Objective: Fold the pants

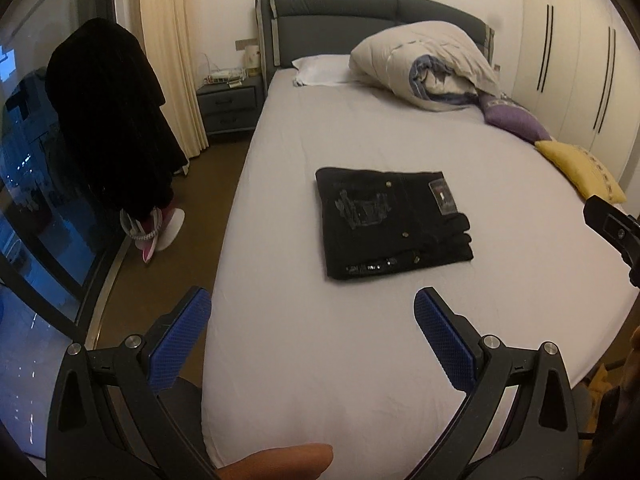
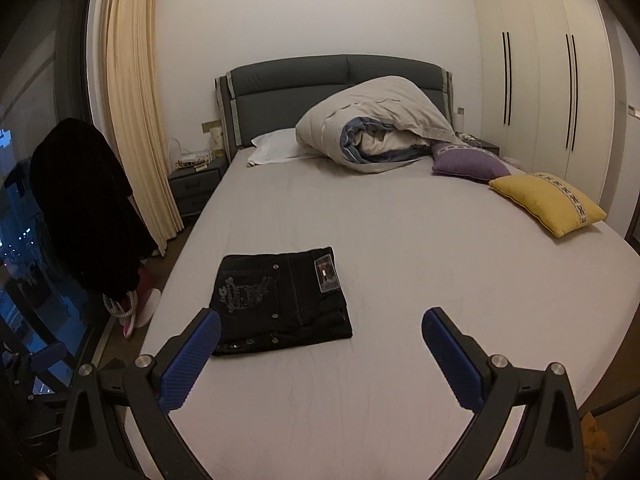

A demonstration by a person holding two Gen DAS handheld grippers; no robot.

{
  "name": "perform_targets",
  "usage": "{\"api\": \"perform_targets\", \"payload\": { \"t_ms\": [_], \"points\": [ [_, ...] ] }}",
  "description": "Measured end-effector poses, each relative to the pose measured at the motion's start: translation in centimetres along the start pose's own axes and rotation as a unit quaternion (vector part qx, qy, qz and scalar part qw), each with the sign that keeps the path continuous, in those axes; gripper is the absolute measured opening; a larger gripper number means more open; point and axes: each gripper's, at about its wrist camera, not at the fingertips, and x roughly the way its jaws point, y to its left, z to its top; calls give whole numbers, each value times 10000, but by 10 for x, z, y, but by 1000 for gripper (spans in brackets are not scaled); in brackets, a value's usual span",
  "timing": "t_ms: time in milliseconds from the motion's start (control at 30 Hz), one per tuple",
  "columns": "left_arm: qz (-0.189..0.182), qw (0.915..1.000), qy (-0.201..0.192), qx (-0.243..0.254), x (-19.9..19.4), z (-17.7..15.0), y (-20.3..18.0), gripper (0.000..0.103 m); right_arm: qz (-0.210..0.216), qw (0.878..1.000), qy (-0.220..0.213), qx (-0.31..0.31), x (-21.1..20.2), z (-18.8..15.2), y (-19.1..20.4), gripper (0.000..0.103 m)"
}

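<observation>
A: Where are the pants (image 1: 394, 222)?

B: Folded into a compact black rectangle, lying flat on the bed (image 1: 400, 128). In the left wrist view they sit at the centre of the frame; in the right wrist view they lie left of centre, low in the picture. A leather patch and a pale stitched pocket design face up.

A: And the left hand-held gripper (image 1: 312, 336)?

B: Spread wide, holding nothing. Its blue pads (image 1: 182, 342) stand at the lower left and lower right of the frame, above the sheet and clear of the pants. A fingertip (image 1: 288, 462) shows at the bottom edge.

A: The right hand-held gripper (image 2: 320, 354)?

B: Also wide apart and empty. Its left pad overlaps the near left corner of the pants in the picture; I cannot tell whether it touches them.

A: What else is on the bed?

B: A bundled duvet (image 2: 372, 128) and a white pillow (image 2: 276, 146) by the headboard (image 2: 296, 80), then a purple cushion (image 2: 468, 164) and a yellow cushion (image 2: 548, 204) at the right of the frame. A dark garment (image 2: 84, 204) hangs at the left, beside a cream curtain (image 2: 132, 120).
</observation>
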Motion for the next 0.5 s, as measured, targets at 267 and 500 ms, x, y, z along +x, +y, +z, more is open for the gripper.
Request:
{"api": "perform_targets", "payload": {
  "t_ms": [267, 500],
  "points": [
    [8, 9998, 182, 41, 18, 4, -1, 103, -93, 9995, 289, 6, 19, -14, -7, 103],
    [60, 9994, 333, -3, 23, 1, 1, 103, -127, 9987, 492, -71, 26, -21, -7, 103]
  ]
}}
